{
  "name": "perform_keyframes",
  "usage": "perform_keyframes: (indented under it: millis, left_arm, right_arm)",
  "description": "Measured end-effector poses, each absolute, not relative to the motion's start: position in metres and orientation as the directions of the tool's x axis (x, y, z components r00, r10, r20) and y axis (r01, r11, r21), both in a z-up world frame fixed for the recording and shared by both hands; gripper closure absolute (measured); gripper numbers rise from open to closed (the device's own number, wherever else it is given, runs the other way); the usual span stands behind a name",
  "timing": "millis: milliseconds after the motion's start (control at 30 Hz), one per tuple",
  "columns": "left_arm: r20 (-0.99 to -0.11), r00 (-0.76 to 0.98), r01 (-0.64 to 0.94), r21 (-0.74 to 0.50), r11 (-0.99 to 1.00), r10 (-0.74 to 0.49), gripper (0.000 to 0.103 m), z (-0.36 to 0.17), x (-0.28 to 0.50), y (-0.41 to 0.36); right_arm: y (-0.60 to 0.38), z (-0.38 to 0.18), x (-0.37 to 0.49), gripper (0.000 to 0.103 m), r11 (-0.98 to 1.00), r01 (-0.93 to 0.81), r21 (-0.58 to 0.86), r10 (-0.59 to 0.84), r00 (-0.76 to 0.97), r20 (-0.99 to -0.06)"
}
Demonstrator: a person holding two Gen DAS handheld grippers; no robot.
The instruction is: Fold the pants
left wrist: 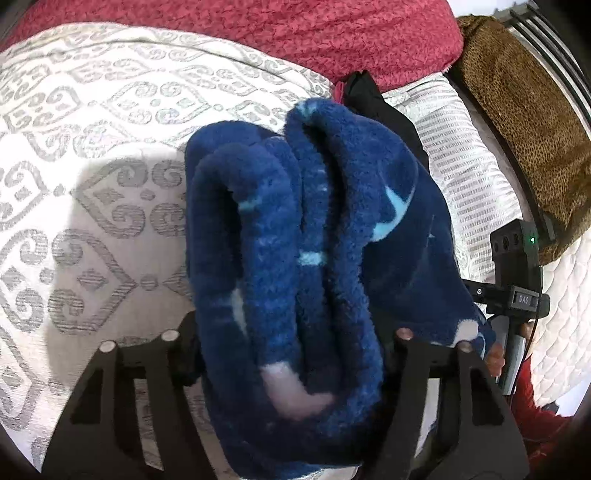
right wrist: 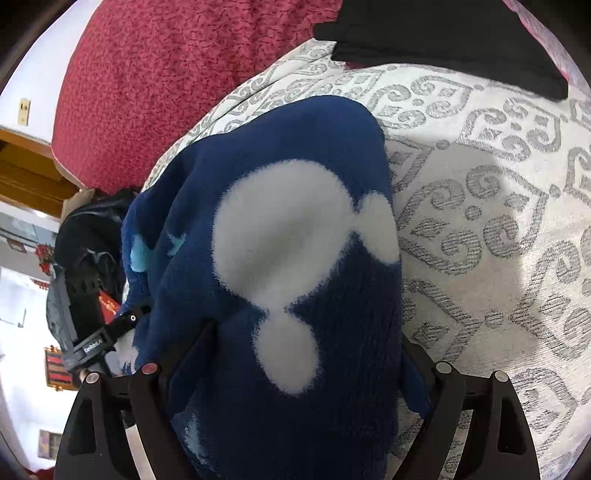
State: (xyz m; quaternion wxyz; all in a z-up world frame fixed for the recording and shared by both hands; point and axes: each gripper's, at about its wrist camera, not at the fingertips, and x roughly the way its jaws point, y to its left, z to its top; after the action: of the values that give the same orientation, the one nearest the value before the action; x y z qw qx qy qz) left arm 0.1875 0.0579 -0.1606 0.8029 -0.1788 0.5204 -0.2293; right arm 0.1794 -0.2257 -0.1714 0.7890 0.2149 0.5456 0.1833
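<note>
Bedroom setting: bed under a white spread with grey scroll pattern, red blanket along its far side, a black garment lying beyond. Pants, navy fleece with pale blue and white patches, were held above the bed as a thick bundle, well clear of the spread.

Left gripper was clamped on the bundle's layered edge; right gripper was likewise clenched on the pants, fabric filling the gap between its fingers.

Judged step: folding looks near done, bundle being carried. Next move would call for lowering it flat and releasing both sides evenly so the layers do not slip.

Left view showed the stacked fold edges and the other gripper's body; right view showed only the smooth outer face with a large white patch.
</note>
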Motion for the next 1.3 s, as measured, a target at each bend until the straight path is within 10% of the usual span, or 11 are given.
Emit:
perform_keyframes:
  millis: [400, 1300]
  left_arm:
    - [-0.750, 0.426, 0.206, -0.464, 0.862, -0.506, 0.054, -0.130, 0.176, 0.051]
    - [-0.645, 0.547, 0.433, -0.328, 0.840, -0.534, 0.054, -0.006, 0.163, -0.036]
  right_arm:
    - [-0.199, -0.127, 0.157, 0.060, 0.919, -0.168, 0.357, 0.392, 0.485, -0.782]
    - [-0.273, -0.029, 0.076, 0.061, 0.942, -0.139, 0.305, 0.303, 0.741, -0.600]
